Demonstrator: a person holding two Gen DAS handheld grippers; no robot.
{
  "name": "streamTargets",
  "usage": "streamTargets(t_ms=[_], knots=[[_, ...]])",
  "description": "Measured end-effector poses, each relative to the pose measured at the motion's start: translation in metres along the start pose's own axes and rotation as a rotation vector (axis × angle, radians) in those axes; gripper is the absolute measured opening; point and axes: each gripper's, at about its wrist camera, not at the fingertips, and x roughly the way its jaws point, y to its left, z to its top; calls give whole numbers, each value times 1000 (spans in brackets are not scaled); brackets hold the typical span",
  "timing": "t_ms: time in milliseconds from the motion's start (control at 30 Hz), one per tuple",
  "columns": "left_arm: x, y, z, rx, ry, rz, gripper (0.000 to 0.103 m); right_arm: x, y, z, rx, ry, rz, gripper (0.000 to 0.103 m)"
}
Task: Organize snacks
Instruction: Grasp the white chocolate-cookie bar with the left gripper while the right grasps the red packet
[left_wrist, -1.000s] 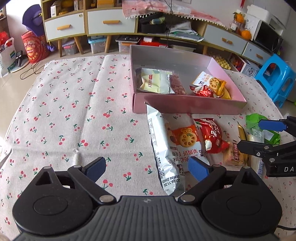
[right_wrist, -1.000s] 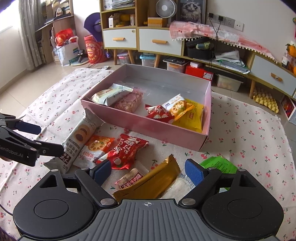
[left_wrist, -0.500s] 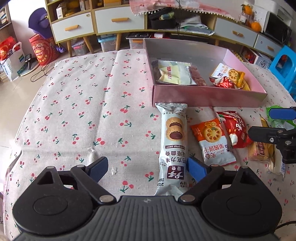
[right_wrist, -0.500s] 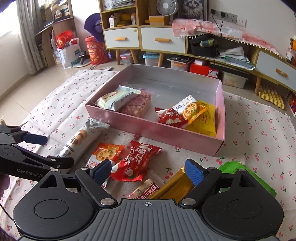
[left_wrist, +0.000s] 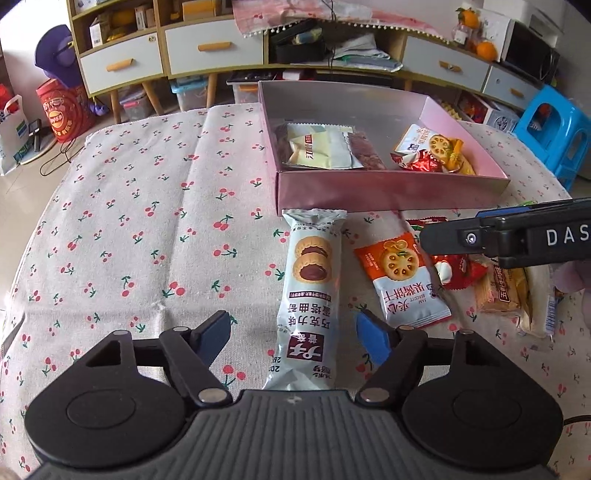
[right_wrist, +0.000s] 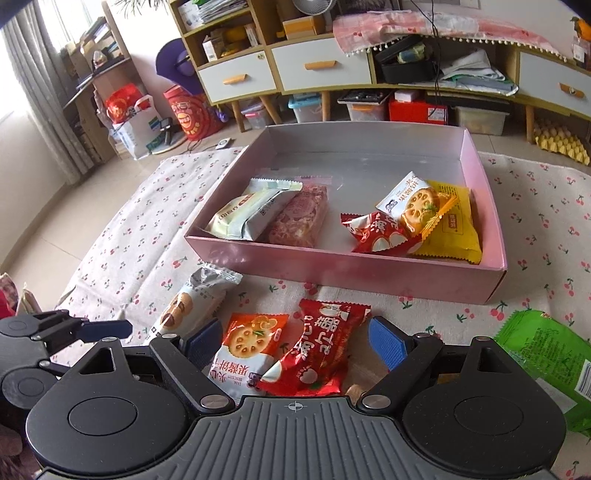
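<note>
Between left tool (left_wrist: 293, 338) pads: biscuit pack (left_wrist: 309, 295), lengthwise toward pink box (left_wrist: 388, 192); jaws closing, ungripped.

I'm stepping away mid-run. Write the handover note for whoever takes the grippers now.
Left gripper: open, jaws just been closing around the long tart-biscuit pack, pads not yet pressing.
Right gripper: open over the orange biscuit pack and red pack, holding nothing.
Done: several snacks already lie in the pink box.
Left: those three packs, the green pack and the gold-brown packs, all on the cherry cloth.
</note>
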Motion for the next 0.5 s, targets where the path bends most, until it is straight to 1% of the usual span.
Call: streamTargets(t_ms=[67,167,200,267,333,400,433,500], knots=[[3,-2,0,9,4,-4,69,4,-1,0,17,17,-2,87],[6,-4,0,16,14,-15,61,10,-2,-2,29,35,-14,85],[7,-5,1,17,16,-12,60,11,-2,-3,27,39,-23,81],[7,-7,1,23,11,-6,58,14,-2,-5,24,43,-47,77],[7,-8,2,27,10,-8,53,16,-3,-6,22,48,-68,71],[8,-9,2,28,10,-5,53,18,-5,-8,27,56,-80,63],[8,-10,2,28,9,-2,53,17,-6,-8,31,53,-80,62],[8,-10,2,26,10,-3,53,16,-7,-8,32,50,-84,56]])
